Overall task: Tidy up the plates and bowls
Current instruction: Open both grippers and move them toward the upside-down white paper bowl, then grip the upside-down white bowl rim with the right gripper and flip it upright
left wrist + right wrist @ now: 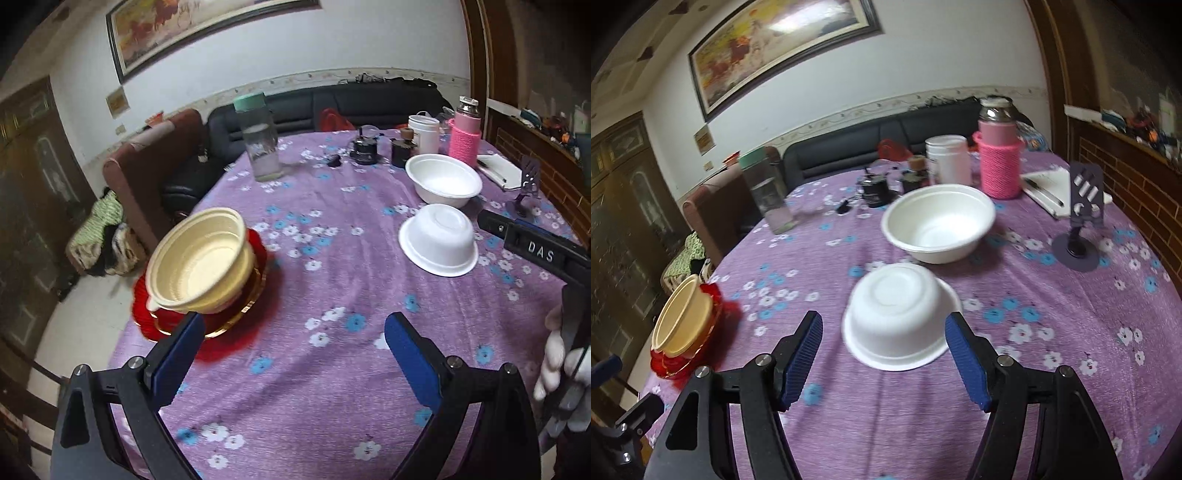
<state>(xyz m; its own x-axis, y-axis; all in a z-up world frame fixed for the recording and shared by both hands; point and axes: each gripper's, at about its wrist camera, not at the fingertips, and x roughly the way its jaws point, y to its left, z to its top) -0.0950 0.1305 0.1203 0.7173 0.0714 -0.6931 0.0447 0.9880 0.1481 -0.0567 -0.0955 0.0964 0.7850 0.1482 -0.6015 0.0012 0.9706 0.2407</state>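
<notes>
A cream bowl sits tilted on a red plate with a gold rim at the table's left edge; both also show in the right wrist view, the bowl on the plate. My left gripper is open and empty, just right of that plate. A white bowl lies upside down between the open jaws of my right gripper, apart from the pads. A second white bowl stands upright behind it. Both white bowls show in the left wrist view: upside down and upright.
The purple flowered tablecloth covers the table. At the back stand a clear bottle with a green lid, a white jar, a pink knitted flask, small dark items, a notebook and a phone stand.
</notes>
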